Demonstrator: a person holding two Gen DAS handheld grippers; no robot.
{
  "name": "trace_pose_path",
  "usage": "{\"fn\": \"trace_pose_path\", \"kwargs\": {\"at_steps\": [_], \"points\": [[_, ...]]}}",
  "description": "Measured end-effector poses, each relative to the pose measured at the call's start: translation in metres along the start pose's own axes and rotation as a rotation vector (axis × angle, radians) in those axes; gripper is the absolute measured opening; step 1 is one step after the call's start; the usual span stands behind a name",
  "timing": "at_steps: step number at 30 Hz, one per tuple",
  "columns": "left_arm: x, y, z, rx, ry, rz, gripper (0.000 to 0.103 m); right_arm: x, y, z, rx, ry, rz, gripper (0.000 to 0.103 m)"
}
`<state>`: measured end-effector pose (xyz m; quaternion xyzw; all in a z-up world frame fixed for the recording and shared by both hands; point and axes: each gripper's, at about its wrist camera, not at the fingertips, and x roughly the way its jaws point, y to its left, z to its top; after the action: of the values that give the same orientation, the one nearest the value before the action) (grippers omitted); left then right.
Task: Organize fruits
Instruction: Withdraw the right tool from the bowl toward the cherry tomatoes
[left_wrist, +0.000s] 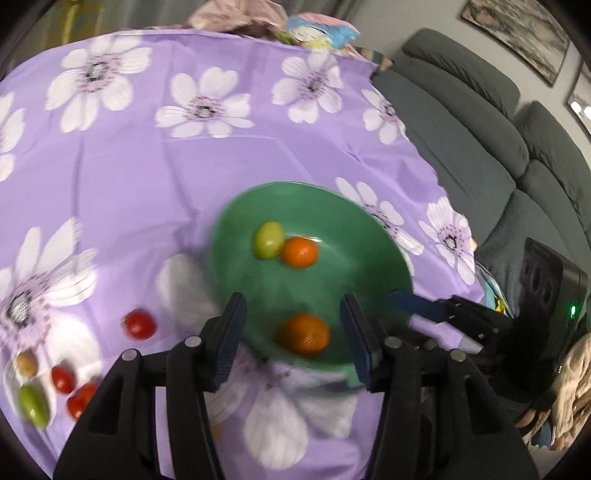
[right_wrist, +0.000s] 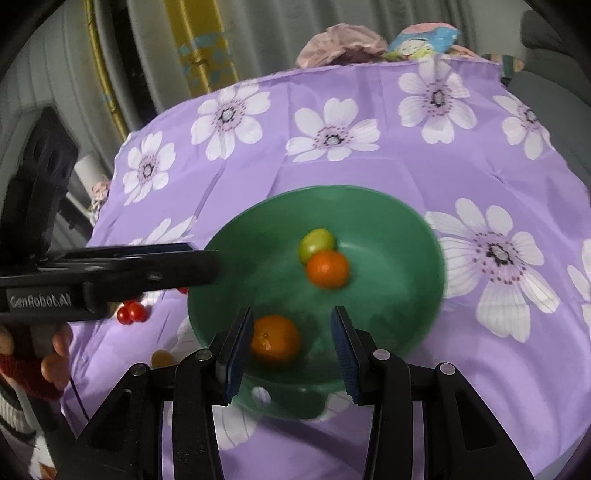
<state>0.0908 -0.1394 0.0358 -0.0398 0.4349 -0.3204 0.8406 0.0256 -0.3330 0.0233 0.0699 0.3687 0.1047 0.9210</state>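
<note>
- The fruits are in two places: some sit in the round green plastic bowl (left_wrist: 369, 236), and some lie loose on the purple cloth with white flowers (left_wrist: 147, 166).
- In the bowl there are three: a near orange mandarin (left_wrist: 304, 335), a far orange mandarin (left_wrist: 300, 252), and a small yellow-green fruit (left_wrist: 269, 239) touching the far one.
- Left of the bowl, on the cloth, lies a small red tomato (left_wrist: 139, 324). Nearer and further left are more small red tomatoes (left_wrist: 62, 379), a green oval fruit (left_wrist: 33, 405) and a little brown fruit (left_wrist: 26, 362) (all a bit blurry).
- The left gripper (left_wrist: 293, 338) hangs over the near side of the bowl. Its jaws are spread wide and hold nothing.
- The right gripper (right_wrist: 291, 350) also hangs over the near side of the bowl, jaws spread wide, nothing between them. The near mandarin sits just below its left finger.
- It looks like a fruit has just gone into the bowl, with more to fetch.
- Next, the left gripper likely needs to go left to the lone red tomato, come down around it, and squeeze softly (tomatoes squash easily).
</note>
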Motion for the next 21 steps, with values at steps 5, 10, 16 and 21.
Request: {"fn": "trace_pose_path", "kwargs": {"at_steps": [5, 10, 16, 21], "points": [[-0.025, 0.025, -0.023, -0.047, -0.017, 0.085, 0.053, -0.01, 0.001, -0.003, 0.007, -0.012, 0.005, 0.043], [-0.049, 0.049, -0.052, -0.097, -0.02, 0.176, 0.053, -0.017, 0.017, -0.006, -0.018, -0.021, 0.046, 0.043], [-0.073, 0.075, -0.085, -0.164, -0.02, 0.246, 0.053, -0.015, 0.044, -0.01, -0.081, -0.004, 0.091, 0.044], [-0.084, 0.088, -0.109, -0.2, -0.007, 0.274, 0.054, -0.014, 0.066, -0.017, -0.131, 0.017, 0.142, 0.044]]}}
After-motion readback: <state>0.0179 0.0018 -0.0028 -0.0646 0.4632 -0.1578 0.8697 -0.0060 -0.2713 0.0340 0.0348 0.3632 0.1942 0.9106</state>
